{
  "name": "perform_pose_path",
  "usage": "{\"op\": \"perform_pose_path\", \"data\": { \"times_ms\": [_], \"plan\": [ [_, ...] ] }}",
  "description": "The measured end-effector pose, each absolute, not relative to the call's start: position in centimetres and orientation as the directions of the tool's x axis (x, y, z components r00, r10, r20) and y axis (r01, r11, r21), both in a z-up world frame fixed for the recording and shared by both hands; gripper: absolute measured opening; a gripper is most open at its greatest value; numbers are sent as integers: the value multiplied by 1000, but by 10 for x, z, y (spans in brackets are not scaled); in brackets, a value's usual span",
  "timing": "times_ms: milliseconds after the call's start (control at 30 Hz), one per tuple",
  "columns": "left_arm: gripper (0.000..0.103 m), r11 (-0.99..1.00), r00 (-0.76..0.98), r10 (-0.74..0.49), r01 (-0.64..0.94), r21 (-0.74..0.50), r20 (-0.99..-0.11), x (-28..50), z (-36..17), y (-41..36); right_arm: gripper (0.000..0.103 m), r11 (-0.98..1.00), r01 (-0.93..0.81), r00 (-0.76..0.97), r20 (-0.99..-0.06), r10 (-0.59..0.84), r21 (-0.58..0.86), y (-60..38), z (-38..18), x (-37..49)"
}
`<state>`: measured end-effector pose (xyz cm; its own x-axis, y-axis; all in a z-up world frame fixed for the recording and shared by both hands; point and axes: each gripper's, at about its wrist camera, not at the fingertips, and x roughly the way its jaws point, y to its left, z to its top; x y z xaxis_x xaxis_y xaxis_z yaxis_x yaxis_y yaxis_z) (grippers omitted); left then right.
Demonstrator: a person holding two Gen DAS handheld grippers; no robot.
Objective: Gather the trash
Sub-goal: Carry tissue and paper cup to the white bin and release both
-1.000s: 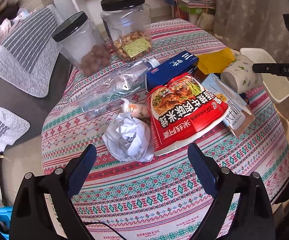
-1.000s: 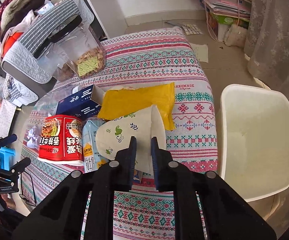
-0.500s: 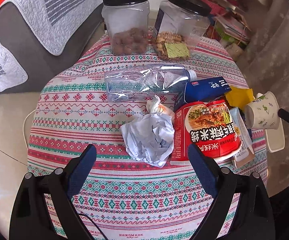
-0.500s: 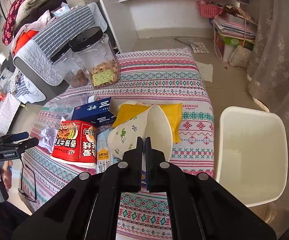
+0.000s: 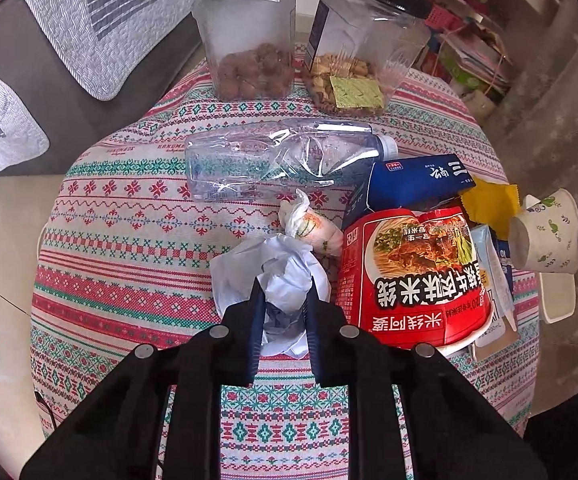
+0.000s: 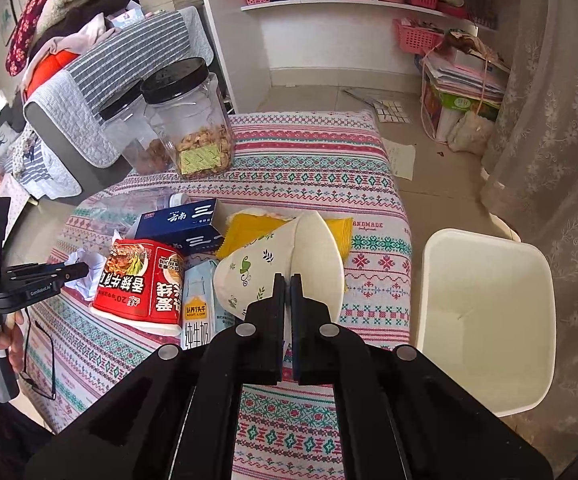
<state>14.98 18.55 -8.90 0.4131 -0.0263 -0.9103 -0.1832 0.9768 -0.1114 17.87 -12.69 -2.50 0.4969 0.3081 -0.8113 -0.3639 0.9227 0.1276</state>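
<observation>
My left gripper (image 5: pixel 283 292) is shut on a crumpled white paper wad (image 5: pixel 273 268) lying on the patterned tablecloth (image 5: pixel 129 240). My right gripper (image 6: pixel 287 284) is shut on the rim of a white paper cup with green leaf print (image 6: pixel 265 268) and holds it above the table; the cup also shows in the left wrist view (image 5: pixel 545 232). A white bin (image 6: pixel 485 320) stands on the floor right of the table. A red noodle bowl (image 5: pixel 413 276), a blue box (image 5: pixel 417 180), a crushed clear bottle (image 5: pixel 281 156), a yellow wrapper (image 5: pixel 489 204) and a milk carton (image 6: pixel 199 304) lie on the table.
Two clear jars with black lids (image 5: pixel 249 32) (image 5: pixel 365 44) stand at the table's far edge. A small wrapped scrap (image 5: pixel 309 224) lies beside the wad. A grey sofa (image 5: pixel 49 40) is to the left, shelves and stacked papers (image 6: pixel 461 76) behind.
My left gripper has moved forward and closed on the paper wad; it was open before. My right gripper stays shut on the cup and has lifted it a little.
</observation>
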Motion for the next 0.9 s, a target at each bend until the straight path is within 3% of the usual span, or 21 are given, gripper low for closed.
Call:
{"op": "perform_pose_path", "data": {
  "times_ms": [467, 900],
  "plan": [
    [18, 945, 596, -79, -211, -251, -799, 125, -13, 200, 2, 934, -344, 547, -788, 284, 97, -142, -13, 169],
    [18, 933, 631, -273, -9, -359, -726, 143, 8, 112, 2, 960, -277, 615, -761, 205, 35, -183, -7, 155]
  ]
}}
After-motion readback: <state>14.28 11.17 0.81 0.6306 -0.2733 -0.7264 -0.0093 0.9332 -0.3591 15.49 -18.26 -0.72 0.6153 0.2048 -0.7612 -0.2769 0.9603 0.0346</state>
